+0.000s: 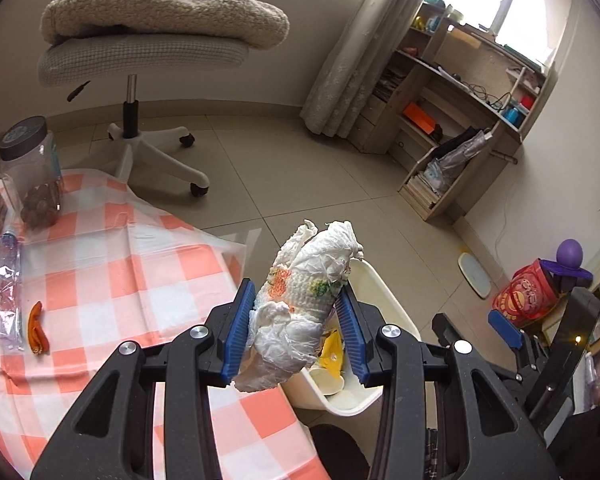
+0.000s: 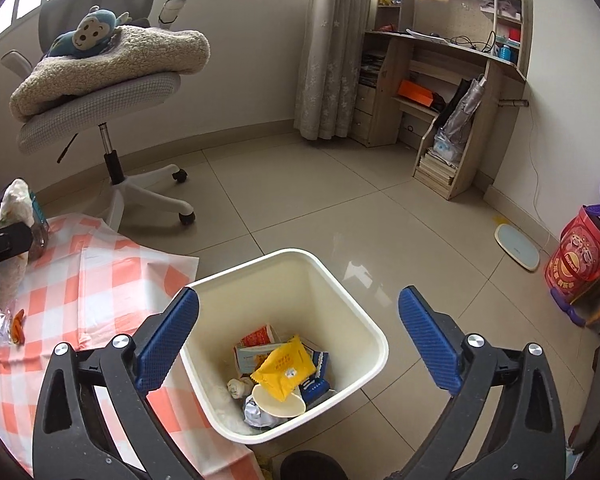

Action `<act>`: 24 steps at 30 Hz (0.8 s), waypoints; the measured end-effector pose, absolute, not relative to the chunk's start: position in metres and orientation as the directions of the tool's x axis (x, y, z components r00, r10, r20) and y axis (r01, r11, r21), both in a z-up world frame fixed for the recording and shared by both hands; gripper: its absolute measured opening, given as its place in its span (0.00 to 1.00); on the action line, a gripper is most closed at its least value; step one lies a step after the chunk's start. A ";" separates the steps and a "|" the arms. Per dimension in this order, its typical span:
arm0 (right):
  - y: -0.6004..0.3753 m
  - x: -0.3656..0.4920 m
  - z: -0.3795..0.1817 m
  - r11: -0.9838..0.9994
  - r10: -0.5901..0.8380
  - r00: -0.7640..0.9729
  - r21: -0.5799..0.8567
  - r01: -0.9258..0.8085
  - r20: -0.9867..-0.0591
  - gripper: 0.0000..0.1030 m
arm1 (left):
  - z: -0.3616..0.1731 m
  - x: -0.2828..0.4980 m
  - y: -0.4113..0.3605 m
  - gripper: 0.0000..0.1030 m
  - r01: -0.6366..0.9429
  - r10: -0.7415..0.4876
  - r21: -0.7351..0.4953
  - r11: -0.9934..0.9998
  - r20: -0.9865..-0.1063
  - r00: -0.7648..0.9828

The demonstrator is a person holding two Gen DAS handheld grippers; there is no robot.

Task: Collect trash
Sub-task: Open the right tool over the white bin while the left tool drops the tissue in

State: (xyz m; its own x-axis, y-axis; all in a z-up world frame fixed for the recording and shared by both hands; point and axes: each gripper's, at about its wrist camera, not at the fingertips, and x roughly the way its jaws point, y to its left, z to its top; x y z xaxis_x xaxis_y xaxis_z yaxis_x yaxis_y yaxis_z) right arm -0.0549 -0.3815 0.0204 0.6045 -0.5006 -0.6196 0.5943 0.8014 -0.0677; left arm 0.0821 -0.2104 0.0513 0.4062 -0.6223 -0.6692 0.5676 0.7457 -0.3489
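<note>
While clenched on the crumpled paper towel (image 1: pixel 304 304) beside the bin (image 2: pixel 342 280), left hand-held gripper (image 1: pixel 296 332); right hand-held gripper (image 2: pixel 298 340) released above bin. Next: carry over bin, release.

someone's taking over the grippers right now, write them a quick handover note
Left gripper: shut on a crumpled paper towel, held near the table edge by the bin.
Right gripper: open, nothing in it, above the white bin.
Done: bin already holds a yellow packet, a paper cup and other wrappers.
Left: drop the towel in; a crushed plastic bottle and an orange peel lie on the checked tablecloth.
</note>
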 end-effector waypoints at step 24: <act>-0.385 -0.056 0.008 0.806 -0.430 0.623 0.032 0.590 -0.654 0.93 | 0.025 0.100 -0.248 0.61 0.538 -0.588 -0.356 0.764 -0.727 0.355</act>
